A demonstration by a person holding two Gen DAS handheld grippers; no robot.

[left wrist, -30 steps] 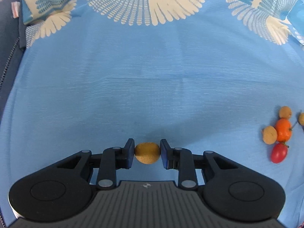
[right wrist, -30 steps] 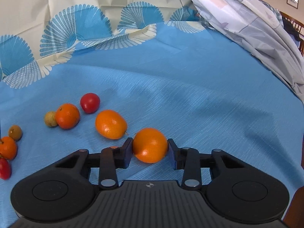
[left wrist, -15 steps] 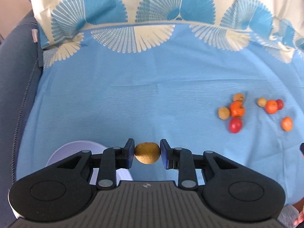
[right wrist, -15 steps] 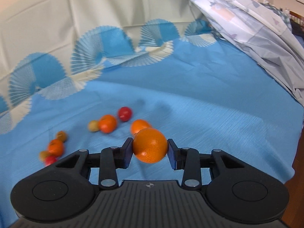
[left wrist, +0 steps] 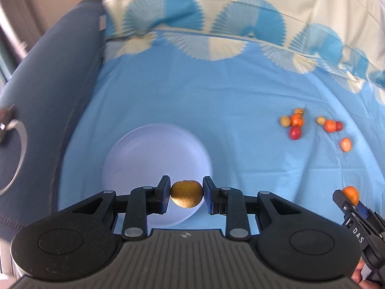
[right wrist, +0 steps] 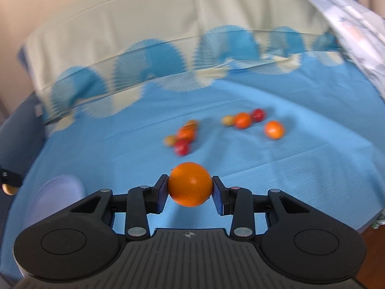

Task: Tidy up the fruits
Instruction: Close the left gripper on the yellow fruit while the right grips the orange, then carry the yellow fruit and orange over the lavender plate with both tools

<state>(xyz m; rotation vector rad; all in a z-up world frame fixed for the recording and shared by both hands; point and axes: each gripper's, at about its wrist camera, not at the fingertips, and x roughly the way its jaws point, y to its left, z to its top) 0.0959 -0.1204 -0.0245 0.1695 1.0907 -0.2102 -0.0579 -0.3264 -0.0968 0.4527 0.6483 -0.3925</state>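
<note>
Kiwi first: what does it look like?
— Small, brown-gold, fuzzy and oval, pinched between the pads of the left gripper, held above the near edge of a pale lavender plate.
— And the right gripper?
— Clamped on a round, glossy orange, lifted over the blue cloth.
— The remaining fruit?
— Small red, orange and tan pieces clustered on the cloth, well apart from the plate

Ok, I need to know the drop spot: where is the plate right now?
In the left wrist view the plate lies on the blue cloth, lower left, just beyond the left tongs holding the kiwi.
</note>
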